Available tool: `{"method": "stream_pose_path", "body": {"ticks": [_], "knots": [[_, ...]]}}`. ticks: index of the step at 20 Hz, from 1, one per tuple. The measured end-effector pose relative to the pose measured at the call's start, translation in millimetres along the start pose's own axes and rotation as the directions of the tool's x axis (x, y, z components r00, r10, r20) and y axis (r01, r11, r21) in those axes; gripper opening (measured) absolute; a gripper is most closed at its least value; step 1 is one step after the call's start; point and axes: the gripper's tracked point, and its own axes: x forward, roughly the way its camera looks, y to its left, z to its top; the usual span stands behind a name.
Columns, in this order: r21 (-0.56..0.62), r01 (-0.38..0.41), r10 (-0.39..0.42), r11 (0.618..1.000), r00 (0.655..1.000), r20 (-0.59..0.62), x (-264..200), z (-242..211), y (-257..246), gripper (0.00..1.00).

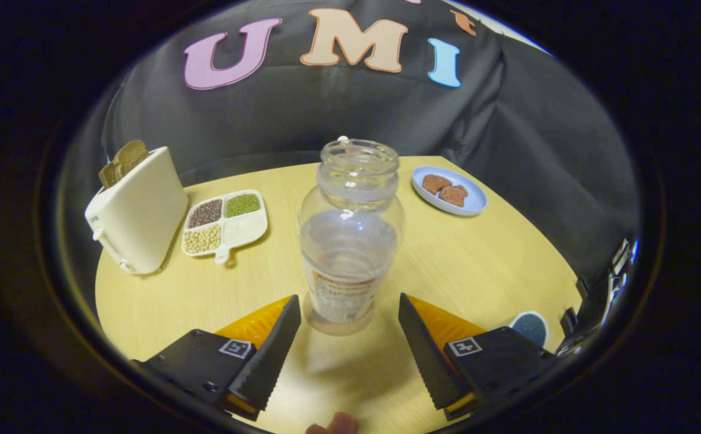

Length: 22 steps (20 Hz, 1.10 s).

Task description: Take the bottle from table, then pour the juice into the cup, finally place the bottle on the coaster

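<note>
Held wide open, the gripper (350, 343) has its two fingers apart on either side of the bottle (349, 241), not touching it; a fingertip (333, 424) of the person shows at the nearest edge, between the fingers. Just ahead, the clear bottle stands upright on the wooden table (477, 265), without cap, partly filled with a clear liquid; near the right finger lies a small round blue coaster (531, 325). Farther away on the left are a divided tray (225, 224) with grains and a white toaster (136, 211) with bread; far right is a blue plate (449, 190) with brown pieces.
</note>
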Motion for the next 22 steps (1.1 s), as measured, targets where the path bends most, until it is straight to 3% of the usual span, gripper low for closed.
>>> {"method": "stream_pose_path", "body": {"ticks": [6, 10, 22], "knots": [[-0.025, -0.15, 0.15, 0.988, 0.988, 0.027, -45.8, 10.0, -3.9, 1.0], [-0.061, -0.188, 0.191, 0.98, 0.98, 0.057, -77.5, 28.1, -23.2, 1.0], [-0.104, -0.329, 0.345, 0.939, 0.895, 0.284, -185.1, 151.1, -61.2, 1.0]]}}
